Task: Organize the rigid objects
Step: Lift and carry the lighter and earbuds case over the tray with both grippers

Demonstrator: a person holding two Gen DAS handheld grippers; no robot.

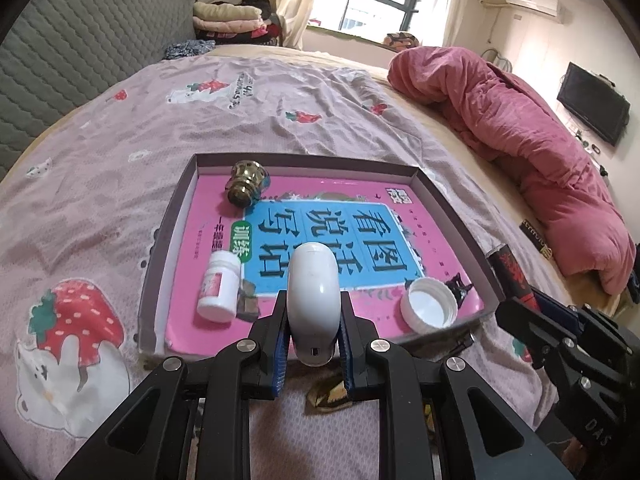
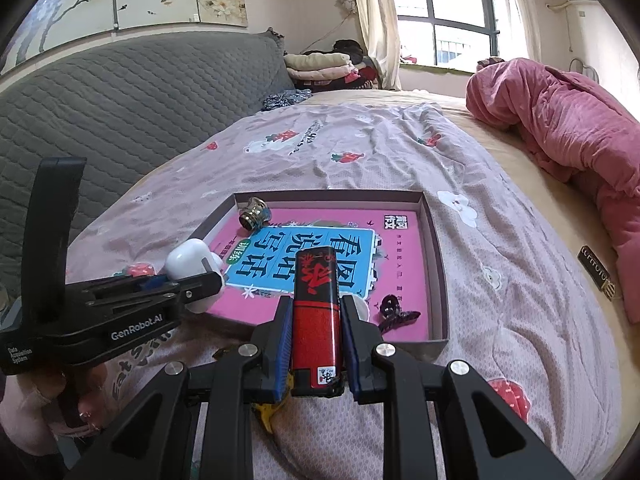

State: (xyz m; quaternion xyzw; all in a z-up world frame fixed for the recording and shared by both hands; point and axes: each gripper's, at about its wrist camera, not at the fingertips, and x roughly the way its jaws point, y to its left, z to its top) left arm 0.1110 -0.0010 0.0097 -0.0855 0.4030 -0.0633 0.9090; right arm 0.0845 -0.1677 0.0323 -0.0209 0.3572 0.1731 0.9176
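Observation:
My left gripper [image 1: 313, 312] is shut on a white earbud case [image 1: 313, 292], held over the near edge of a shallow box [image 1: 168, 216] lined with a pink and blue book. In the box lie a brass cap [image 1: 245, 184], a white pill bottle [image 1: 221, 284] and a white lid [image 1: 430, 306]. My right gripper [image 2: 315, 320] is shut on a red and black lighter [image 2: 316, 312], just short of the box's near wall [image 2: 436, 344]. A dark hair claw [image 2: 394, 312] lies in the box's near right corner. The left gripper [image 2: 196, 284] and its case [image 2: 188, 262] show at the left of the right wrist view.
The box sits on a pink strawberry-print sheet [image 1: 100, 184]. A rolled pink quilt [image 1: 540, 148] runs along the right. A grey quilted headboard [image 2: 120, 108] stands at the left, with folded clothes [image 2: 324, 66] behind it. A yellow-black object [image 1: 328, 394] lies under the left gripper.

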